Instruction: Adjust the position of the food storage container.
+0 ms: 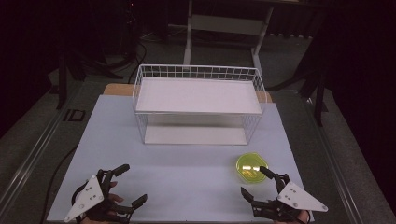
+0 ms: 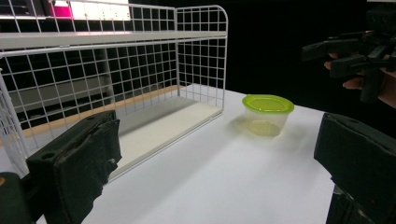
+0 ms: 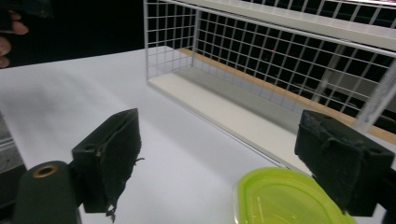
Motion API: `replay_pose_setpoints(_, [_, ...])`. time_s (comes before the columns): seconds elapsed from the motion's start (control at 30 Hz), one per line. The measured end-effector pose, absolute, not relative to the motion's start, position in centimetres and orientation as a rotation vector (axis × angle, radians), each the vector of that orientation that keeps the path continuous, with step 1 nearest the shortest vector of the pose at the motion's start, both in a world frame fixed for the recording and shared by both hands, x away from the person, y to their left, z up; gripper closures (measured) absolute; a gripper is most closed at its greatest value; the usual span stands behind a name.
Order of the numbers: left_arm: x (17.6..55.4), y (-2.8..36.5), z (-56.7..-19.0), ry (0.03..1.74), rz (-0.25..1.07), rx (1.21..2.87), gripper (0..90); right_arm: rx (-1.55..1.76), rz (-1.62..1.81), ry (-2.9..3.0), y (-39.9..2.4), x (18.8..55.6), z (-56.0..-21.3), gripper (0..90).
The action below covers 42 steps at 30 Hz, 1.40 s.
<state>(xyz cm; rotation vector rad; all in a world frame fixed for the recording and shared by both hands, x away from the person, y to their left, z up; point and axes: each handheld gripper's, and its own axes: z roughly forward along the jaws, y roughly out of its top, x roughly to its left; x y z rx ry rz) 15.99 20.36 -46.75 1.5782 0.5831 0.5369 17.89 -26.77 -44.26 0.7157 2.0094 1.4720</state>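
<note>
High view: a white table top (image 1: 187, 177) in a dark room carries a white wire rack (image 1: 198, 103) and a green-lidded tub (image 1: 251, 167) just before the right gripper (image 1: 256, 183); left gripper (image 1: 133, 184) and right both gape, holding nothing.

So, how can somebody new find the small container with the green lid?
Start at the white wire shelf rack on the white table. In front of its right end, close before the right gripper, stands the container: a clear tub with a yellow-green lid, the scene's one brightly coloured thing.
</note>
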Motion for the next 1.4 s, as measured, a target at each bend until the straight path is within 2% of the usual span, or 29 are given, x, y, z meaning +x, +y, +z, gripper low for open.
replay_pose_setpoints(0.27, [15.9, 20.3, -46.6, 0.591, 0.539, 1.571, 1.1, 0.684, 1.476, 2.025, -26.2, 17.4, -43.5, 13.5])
replay_pose_setpoints(0.47, [16.2, 20.3, -46.9, 0.611, 0.531, 1.582, 1.1, 0.647, 1.475, 2.015, -25.8, 16.7, -41.1, 13.5])
replay_pose_setpoints(0.83, [16.3, 20.2, -46.9, 0.618, 0.544, 1.590, 1.1, 0.608, 1.565, 2.056, -25.6, 18.6, -38.9, 12.9])
replay_pose_setpoints(1.3, [16.3, 20.4, -46.9, 0.626, 0.521, 1.580, 1.1, 0.670, 1.568, 2.030, -25.9, 22.3, -38.9, 11.3])
replay_pose_setpoints(1.4, [16.3, 20.4, -47.0, 0.627, 0.523, 1.583, 1.1, 0.702, 1.542, 2.006, -26.3, 23.0, -39.2, 14.4])
